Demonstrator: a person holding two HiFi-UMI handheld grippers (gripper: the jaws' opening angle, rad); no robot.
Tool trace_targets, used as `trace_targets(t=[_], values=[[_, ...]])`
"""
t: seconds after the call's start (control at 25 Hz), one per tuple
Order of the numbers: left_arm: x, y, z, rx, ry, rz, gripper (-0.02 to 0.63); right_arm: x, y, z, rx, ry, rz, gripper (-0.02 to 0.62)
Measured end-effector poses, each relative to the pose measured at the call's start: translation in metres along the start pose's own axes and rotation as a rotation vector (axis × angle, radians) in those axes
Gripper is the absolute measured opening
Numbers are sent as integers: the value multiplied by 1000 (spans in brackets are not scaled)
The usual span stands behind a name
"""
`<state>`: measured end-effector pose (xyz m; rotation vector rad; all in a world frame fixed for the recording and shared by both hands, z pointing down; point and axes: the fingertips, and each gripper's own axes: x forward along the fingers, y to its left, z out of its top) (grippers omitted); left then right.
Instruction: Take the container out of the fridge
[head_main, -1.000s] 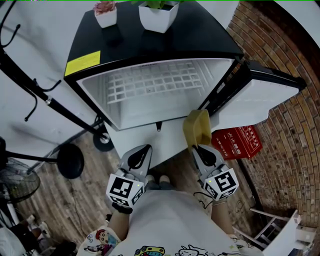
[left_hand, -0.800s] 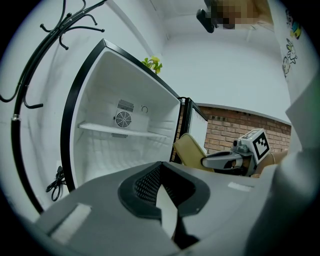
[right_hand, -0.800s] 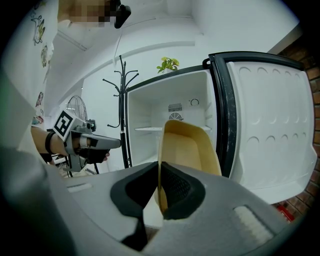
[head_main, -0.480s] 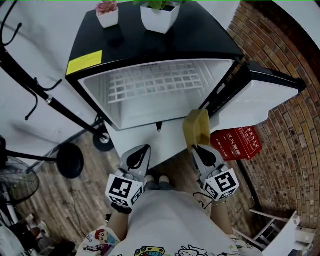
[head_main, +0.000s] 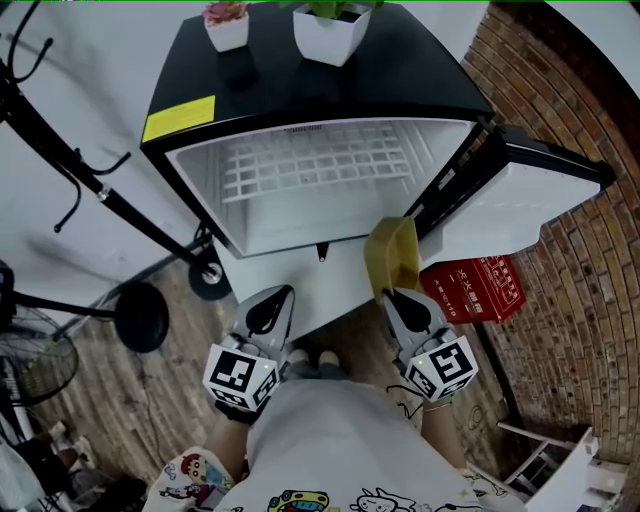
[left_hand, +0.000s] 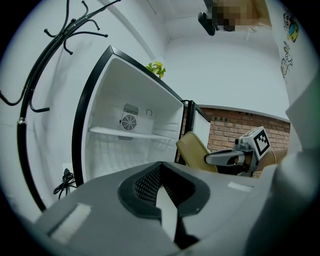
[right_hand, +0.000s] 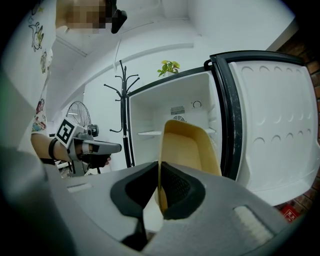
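The yellow container (head_main: 393, 255) hangs in front of the open fridge (head_main: 320, 180), outside its cavity. My right gripper (head_main: 392, 292) is shut on the container's rim, its wall pinched between the jaws in the right gripper view, container (right_hand: 187, 150). My left gripper (head_main: 275, 297) is shut with nothing in it, held low before the fridge's left half. The left gripper view shows the empty white fridge interior (left_hand: 132, 135) and the container (left_hand: 192, 150) at the right. The fridge shelf (head_main: 310, 165) is bare.
The fridge door (head_main: 520, 195) stands open to the right. Two white plant pots (head_main: 330, 25) sit on the fridge top. A black coat stand (head_main: 90, 180) and its base (head_main: 140, 317) are to the left, a fan (head_main: 35, 365) lower left. A red box (head_main: 475, 287) lies by the brick wall.
The head view has shifted slightly, so the fridge sits a little to the right and the left gripper a little lower left. The right gripper and container hold the same place.
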<state>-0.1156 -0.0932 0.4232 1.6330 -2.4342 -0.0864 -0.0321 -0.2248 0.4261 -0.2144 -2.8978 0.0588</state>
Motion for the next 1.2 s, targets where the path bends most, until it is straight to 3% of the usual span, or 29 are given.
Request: trace_targets(t=[0.68,1.2], values=[[-2,-12,4,27,12,-48,11,-4,2,1,2,-6,13,18],[6,-3,4,72,28,-57,11,-17,-13,7,-3,-15,-33,18]])
